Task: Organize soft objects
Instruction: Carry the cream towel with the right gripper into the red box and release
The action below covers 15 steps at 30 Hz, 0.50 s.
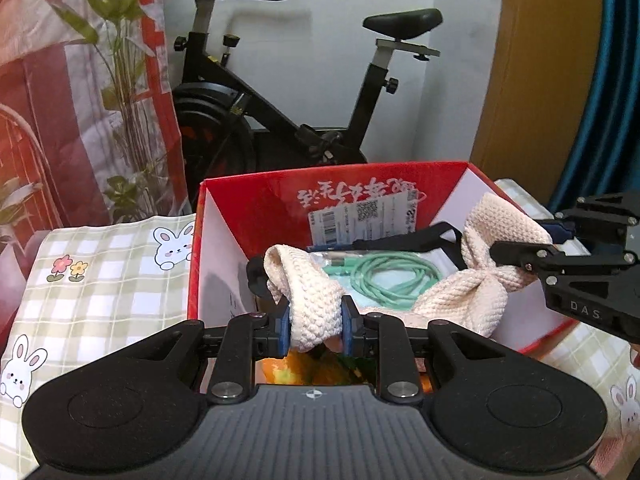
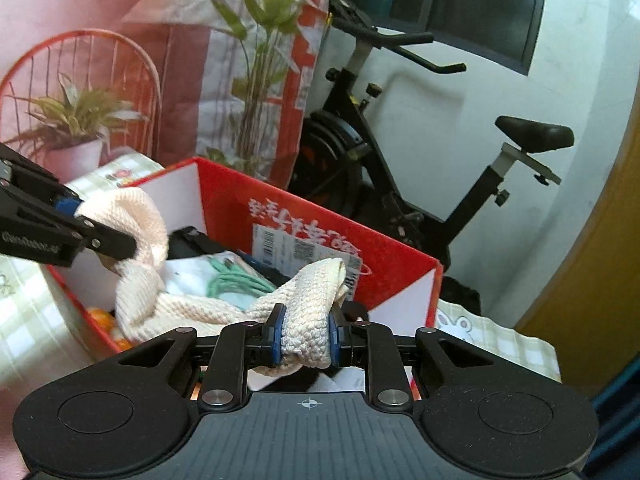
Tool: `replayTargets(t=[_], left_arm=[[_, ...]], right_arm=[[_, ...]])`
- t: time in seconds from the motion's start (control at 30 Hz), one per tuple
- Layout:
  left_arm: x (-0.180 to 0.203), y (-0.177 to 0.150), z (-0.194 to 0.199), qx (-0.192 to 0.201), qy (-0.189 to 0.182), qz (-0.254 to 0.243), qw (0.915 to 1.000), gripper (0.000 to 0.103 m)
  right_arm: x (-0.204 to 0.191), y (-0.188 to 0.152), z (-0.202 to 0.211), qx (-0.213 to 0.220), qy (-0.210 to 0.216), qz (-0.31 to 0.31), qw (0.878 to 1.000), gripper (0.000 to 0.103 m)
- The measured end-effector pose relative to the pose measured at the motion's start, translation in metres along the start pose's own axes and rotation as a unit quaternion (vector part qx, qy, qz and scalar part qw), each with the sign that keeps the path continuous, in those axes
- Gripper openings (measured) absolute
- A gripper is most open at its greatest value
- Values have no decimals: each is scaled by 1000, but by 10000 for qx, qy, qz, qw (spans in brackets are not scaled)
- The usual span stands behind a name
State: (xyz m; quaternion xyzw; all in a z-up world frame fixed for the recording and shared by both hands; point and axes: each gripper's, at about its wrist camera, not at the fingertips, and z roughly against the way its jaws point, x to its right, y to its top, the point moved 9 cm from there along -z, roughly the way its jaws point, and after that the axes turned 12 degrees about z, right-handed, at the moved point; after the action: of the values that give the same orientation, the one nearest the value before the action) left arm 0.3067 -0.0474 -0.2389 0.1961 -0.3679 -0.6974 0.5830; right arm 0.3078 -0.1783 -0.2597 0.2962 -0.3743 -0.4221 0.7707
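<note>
I have the left claw [image 1: 316, 330] and right claw [image 2: 306, 340] each clamped on an end of the cream knit cloth [image 1: 460, 300], slung over the red box [image 1: 256, 196]. Mid-transfer, I reckon; next is lowering it in clear of the green cable [image 1: 384, 276].

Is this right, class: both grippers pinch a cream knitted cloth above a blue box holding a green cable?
Only the colour is wrong: the box is red, per the left wrist view. Both the left gripper and right gripper pinch the knitted cloth above the green cable.

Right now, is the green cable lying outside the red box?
No. The green cable lies coiled inside the red box, behind the cream knitted cloth.
</note>
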Motion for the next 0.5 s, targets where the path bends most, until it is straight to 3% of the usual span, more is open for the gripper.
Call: replayTargets(t=[0.5], left_arm=[[5,-22,-14,-483,-1,-248,9985,25]], right_arm=[[-10,-14,-13,-316,402,-134,9986,20]])
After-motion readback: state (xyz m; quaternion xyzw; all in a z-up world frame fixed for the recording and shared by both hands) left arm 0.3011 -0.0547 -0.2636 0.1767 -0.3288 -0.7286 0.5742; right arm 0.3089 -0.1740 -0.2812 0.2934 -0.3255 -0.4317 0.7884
